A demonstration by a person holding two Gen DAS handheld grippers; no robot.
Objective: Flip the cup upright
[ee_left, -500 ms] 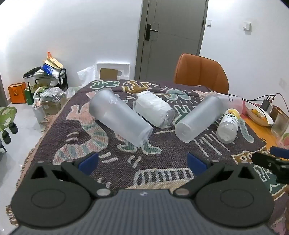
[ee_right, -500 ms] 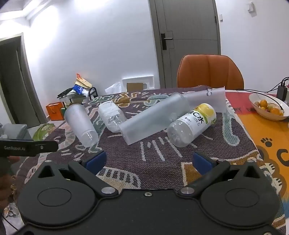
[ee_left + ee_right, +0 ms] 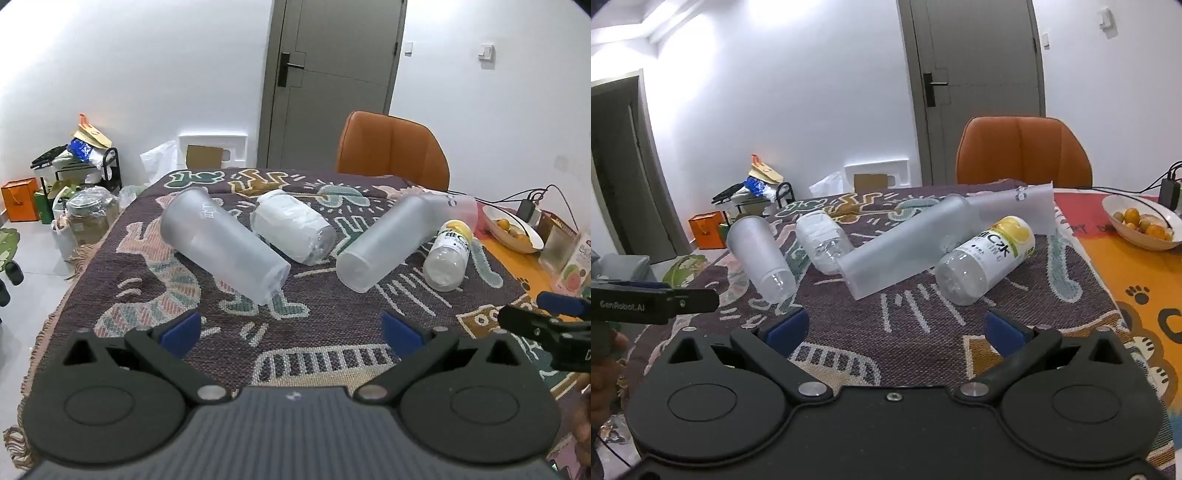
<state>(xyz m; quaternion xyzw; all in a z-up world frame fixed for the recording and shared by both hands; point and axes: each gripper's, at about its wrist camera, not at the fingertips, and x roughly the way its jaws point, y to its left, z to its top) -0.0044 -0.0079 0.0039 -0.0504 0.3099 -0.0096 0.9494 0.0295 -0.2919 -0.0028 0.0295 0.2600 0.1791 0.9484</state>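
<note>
Frosted cup (image 3: 221, 245) lies on its side at your 11 o'clock, bare rug (image 3: 314, 325) before both grippers (image 3: 291, 330) (image 3: 895, 325), jaws spread, empty.

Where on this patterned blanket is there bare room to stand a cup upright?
Bare woven blanket lies between the open left gripper and the frosted plastic cup on its side. The middle is crowded: wrapped clear bottle, second frosted cup, yellow-capped bottle. The orange mat before the fruit bowl is also free.

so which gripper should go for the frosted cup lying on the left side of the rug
Left. The left gripper is open with that frosted cup just ahead between its fingers; the right gripper faces the yellow-label bottle.
</note>
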